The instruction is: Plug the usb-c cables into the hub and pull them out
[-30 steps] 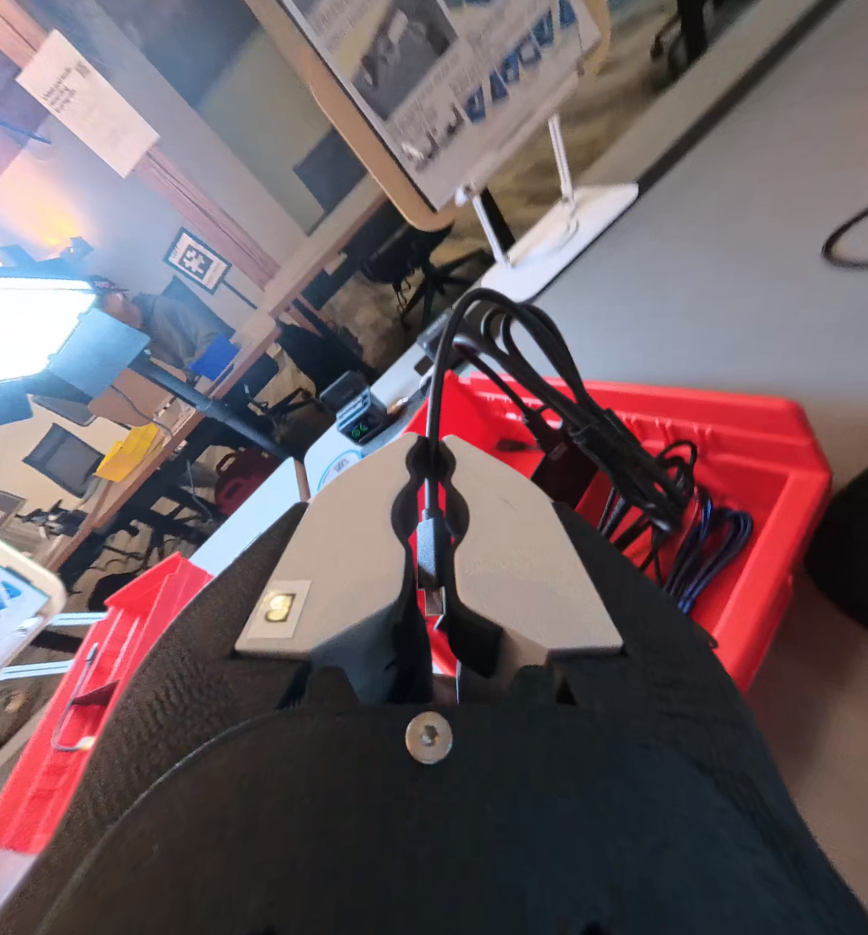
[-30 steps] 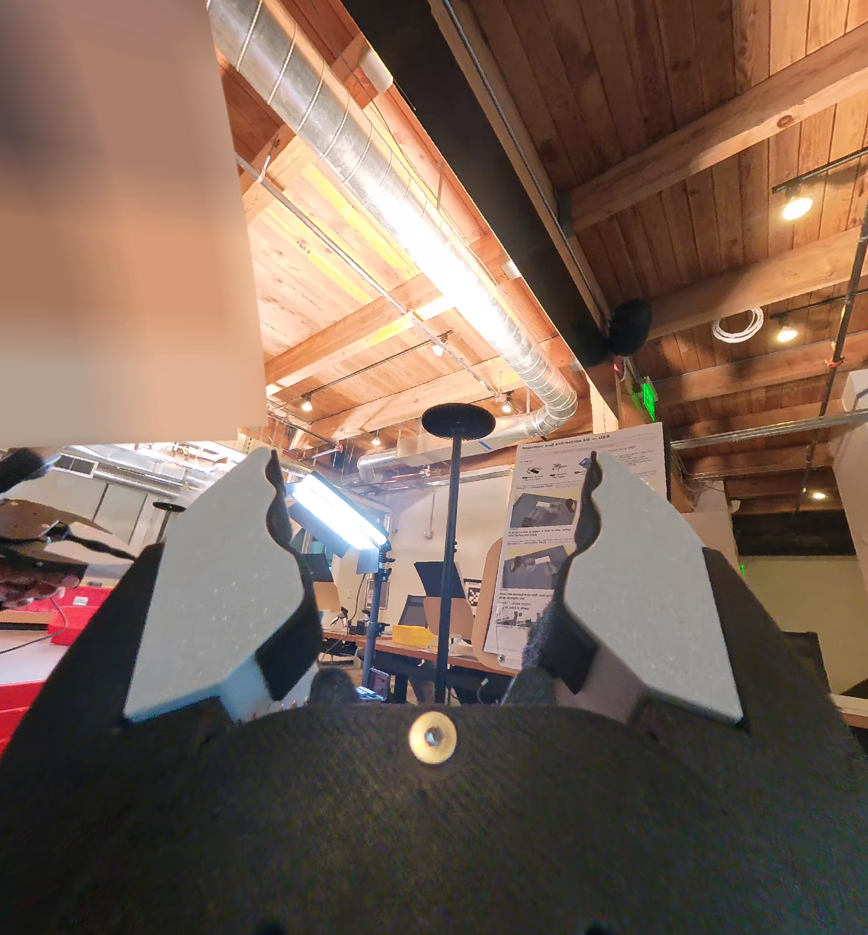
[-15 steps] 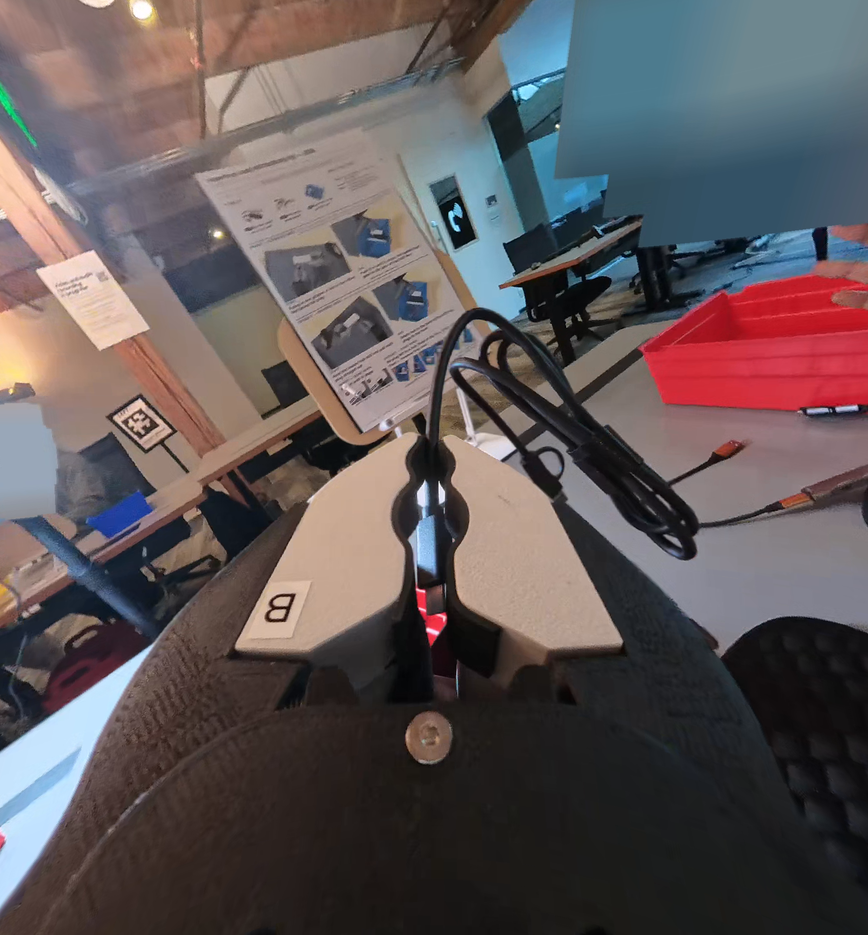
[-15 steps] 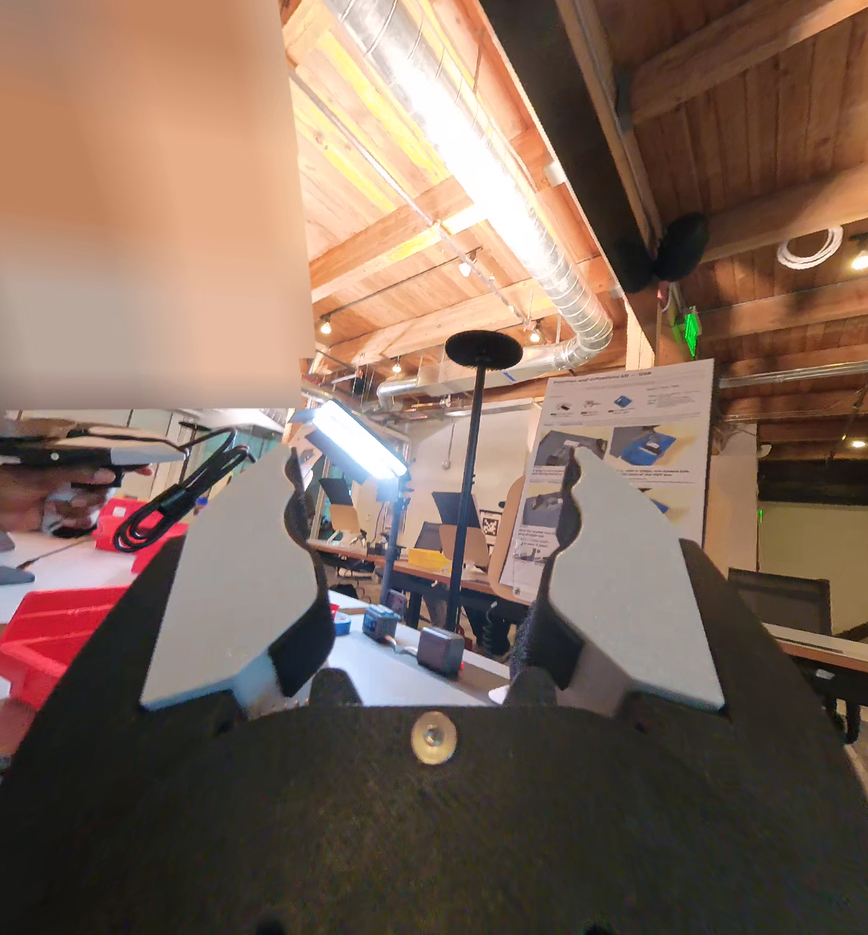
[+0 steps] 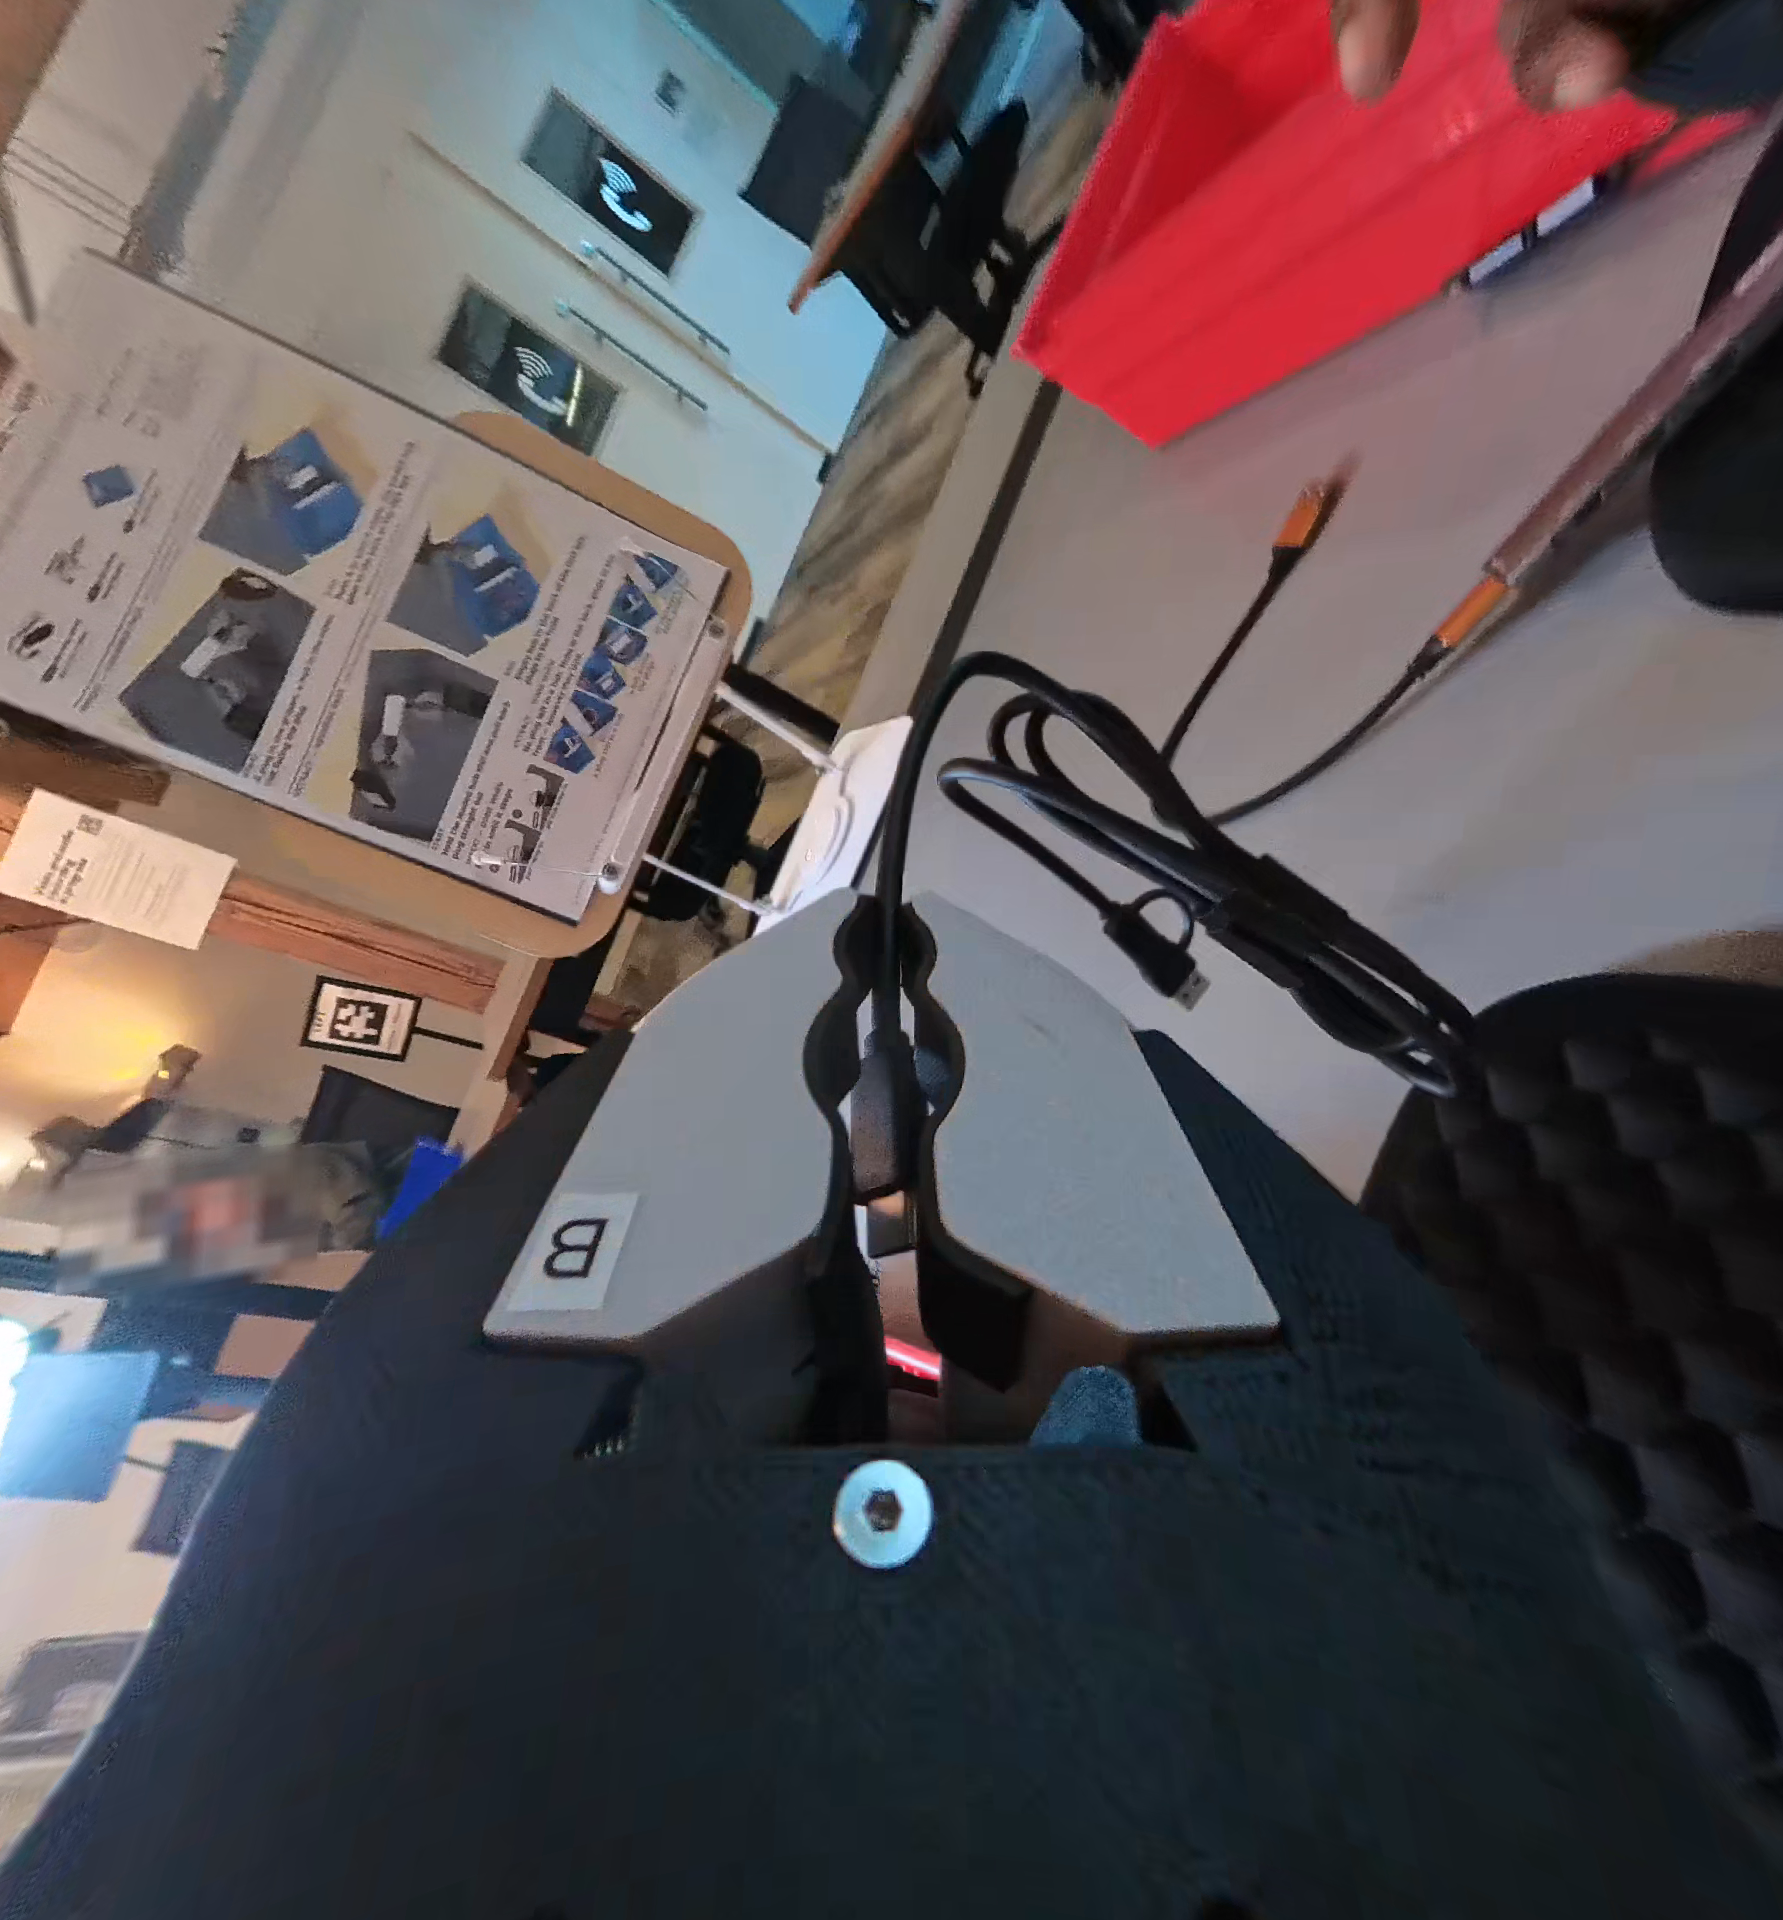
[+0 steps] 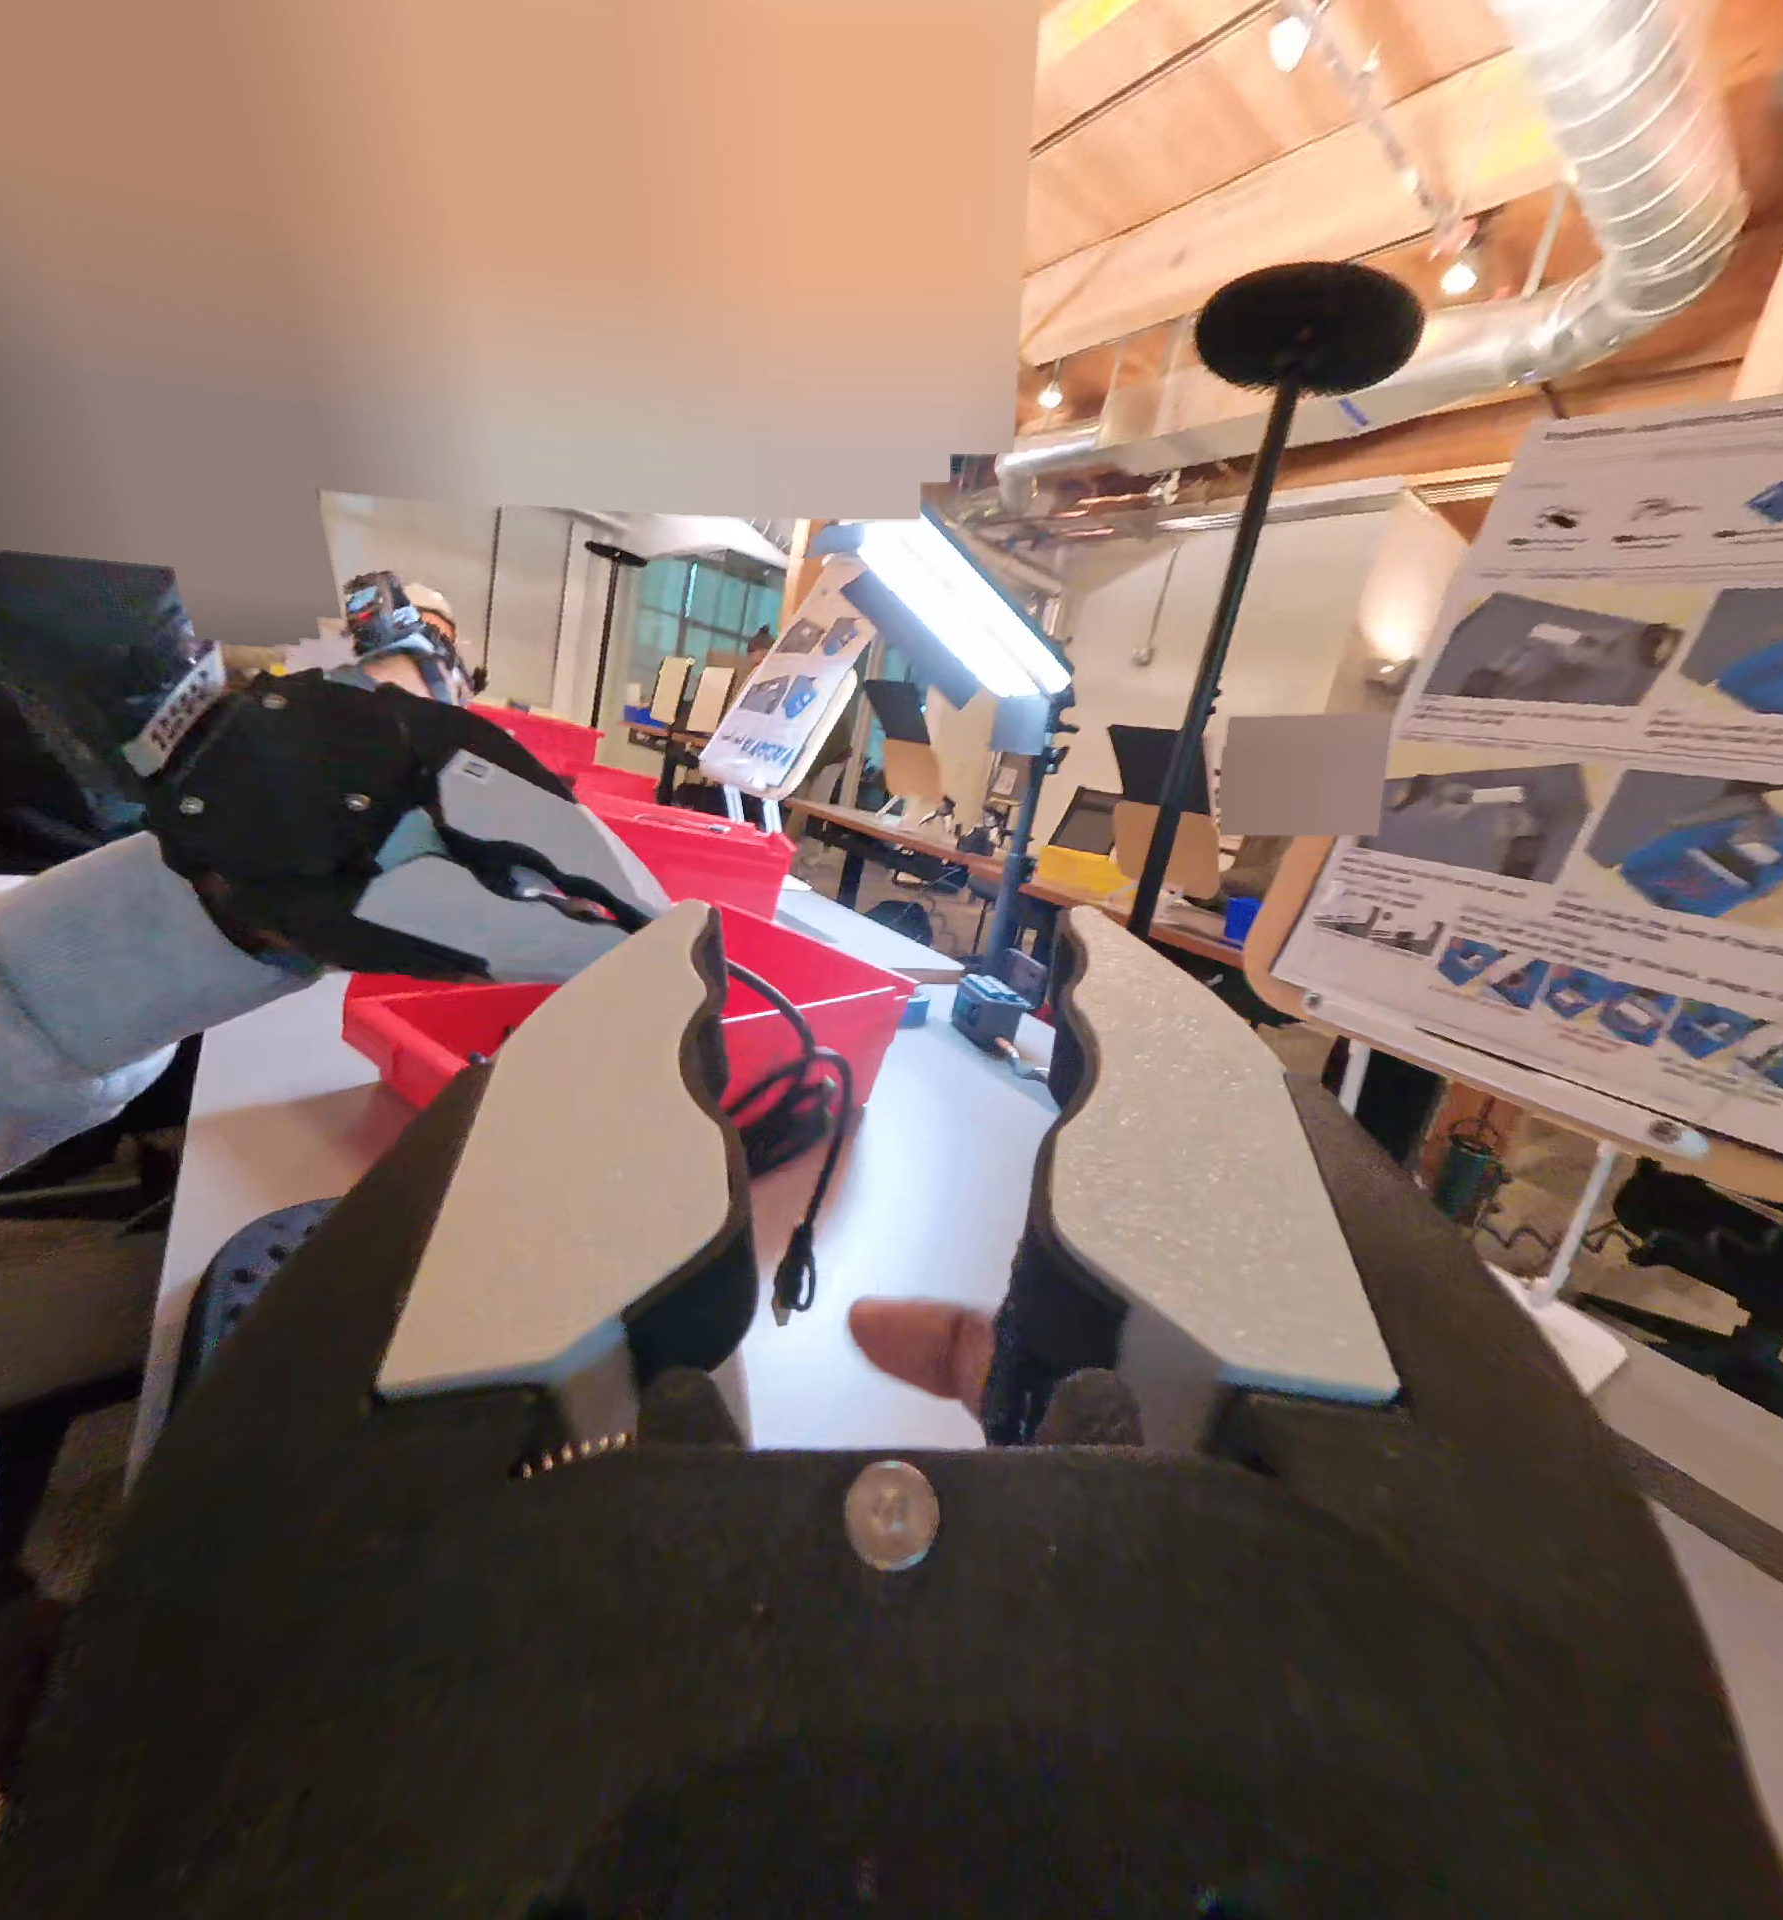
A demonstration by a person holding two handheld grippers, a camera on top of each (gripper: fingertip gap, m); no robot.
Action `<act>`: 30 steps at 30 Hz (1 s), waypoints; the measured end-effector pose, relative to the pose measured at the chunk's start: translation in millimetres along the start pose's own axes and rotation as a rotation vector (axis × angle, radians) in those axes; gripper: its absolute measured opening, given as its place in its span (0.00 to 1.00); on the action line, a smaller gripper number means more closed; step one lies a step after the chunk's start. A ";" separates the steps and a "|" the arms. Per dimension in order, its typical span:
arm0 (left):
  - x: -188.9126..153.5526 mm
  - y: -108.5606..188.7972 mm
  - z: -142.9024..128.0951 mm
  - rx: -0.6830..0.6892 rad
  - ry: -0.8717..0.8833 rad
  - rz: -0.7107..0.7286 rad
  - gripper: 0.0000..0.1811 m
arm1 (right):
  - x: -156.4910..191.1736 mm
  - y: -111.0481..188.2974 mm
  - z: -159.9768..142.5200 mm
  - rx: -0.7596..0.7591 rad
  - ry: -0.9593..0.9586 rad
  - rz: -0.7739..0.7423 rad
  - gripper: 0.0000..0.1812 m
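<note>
The usb-c cable (image 5: 1157, 831), a black bundled lead, is clamped by its plug end between the grey fingers (image 5: 700, 1132) of the left tongs (image 5: 882, 935), which are closed tight on the connector so that only a thin slot shows between them; the cord rises out past the fingertips, arches over and drops to the right into a tied coil that hangs just above the grey desk (image 5: 1489, 790), with a short spare connector (image 5: 1162, 951) dangling from the coil. In the right wrist view the same bundle (image 6: 793, 1101) hangs from the left tongs (image 6: 596, 904) at the left, its loose plug reaching down to the desk (image 6: 897, 1195) between the fingers of the right tongs (image 6: 887, 935). The right tongs stand wide open and hold nothing; the cable lies beyond and slightly left of their gap, and a fingertip (image 6: 918, 1351) of the person shows low between them. A red bin (image 6: 814, 997) sits on the desk behind the bundle. In the left wrist view another red bin (image 5: 1271, 218) lies far right, and two thin cables with orange plugs (image 5: 1302, 520) rest on the desk beyond the coil, well apart from it. A black dimpled mat (image 5: 1635, 1299) fills the near right, just beside the coil. A printed board on a white stand (image 5: 347, 623) stands to the far left.
</note>
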State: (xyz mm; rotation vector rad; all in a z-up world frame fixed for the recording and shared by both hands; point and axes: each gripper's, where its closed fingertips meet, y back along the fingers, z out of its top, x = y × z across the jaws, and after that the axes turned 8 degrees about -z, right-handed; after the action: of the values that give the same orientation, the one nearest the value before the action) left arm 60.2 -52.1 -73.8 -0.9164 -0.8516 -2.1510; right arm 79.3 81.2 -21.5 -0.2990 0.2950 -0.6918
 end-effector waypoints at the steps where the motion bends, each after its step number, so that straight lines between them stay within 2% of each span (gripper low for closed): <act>1: -4.4 -4.7 0.2 0.023 -0.030 -0.005 0.02 | 7.4 -4.5 -0.7 0.015 0.010 0.022 0.32; 4: -14.7 -15.9 2.9 0.052 -0.092 -0.021 0.03 | 33.0 -20.0 -12.1 0.082 0.074 0.104 0.24; 6: -21.4 -20.3 8.3 0.031 -0.096 -0.048 0.03 | 45.5 -30.3 -33.6 0.182 0.180 0.143 0.17; 8: -26.0 -21.7 14.1 0.003 -0.089 -0.071 0.03 | 50.6 -38.5 -57.6 0.282 0.305 0.165 0.15; 11: -33.1 -20.2 23.0 -0.054 -0.064 -0.126 0.03 | 58.5 -42.5 -78.9 0.367 0.374 0.218 0.14; 12: -36.0 -18.7 26.7 -0.082 -0.052 -0.150 0.02 | 58.7 -43.0 -82.0 0.377 0.402 0.218 0.08; 15: -29.6 -13.0 35.1 -0.167 0.010 -0.136 0.05 | 61.8 -41.9 -78.6 0.315 0.493 0.215 0.03; 17: -14.3 -4.5 43.2 -0.292 0.124 -0.081 0.15 | 62.7 -40.4 -73.6 0.263 0.451 0.207 0.02; 20: 14.5 20.1 52.4 -0.595 0.439 -0.011 0.20 | 58.8 -40.4 -60.4 0.163 0.271 0.179 0.02; 22: 23.0 28.2 50.9 -0.766 0.697 -0.033 0.23 | 57.9 -40.4 -49.3 0.092 0.145 0.181 0.02; 24: 19.0 25.3 51.9 -0.869 0.873 -0.084 0.25 | 54.6 -41.6 -42.9 0.053 0.094 0.164 0.02; 27: 0.6 17.0 71.3 -0.921 0.895 -0.170 0.23 | 59.1 -43.1 -45.3 0.065 0.093 0.181 0.02; 29: -0.1 10.7 79.9 -0.897 0.857 -0.128 0.18 | 64.0 -44.2 -46.7 0.067 0.086 0.193 0.02; 30: 4.2 9.1 81.0 -0.887 0.853 -0.080 0.11 | 64.5 -45.3 -48.0 0.070 0.097 0.182 0.02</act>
State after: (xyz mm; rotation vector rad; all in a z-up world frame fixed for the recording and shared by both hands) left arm 94.1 2.5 -23.4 -0.2169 0.5311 -2.6457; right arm 83.0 -2.7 -59.8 -0.1693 0.3849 -0.5365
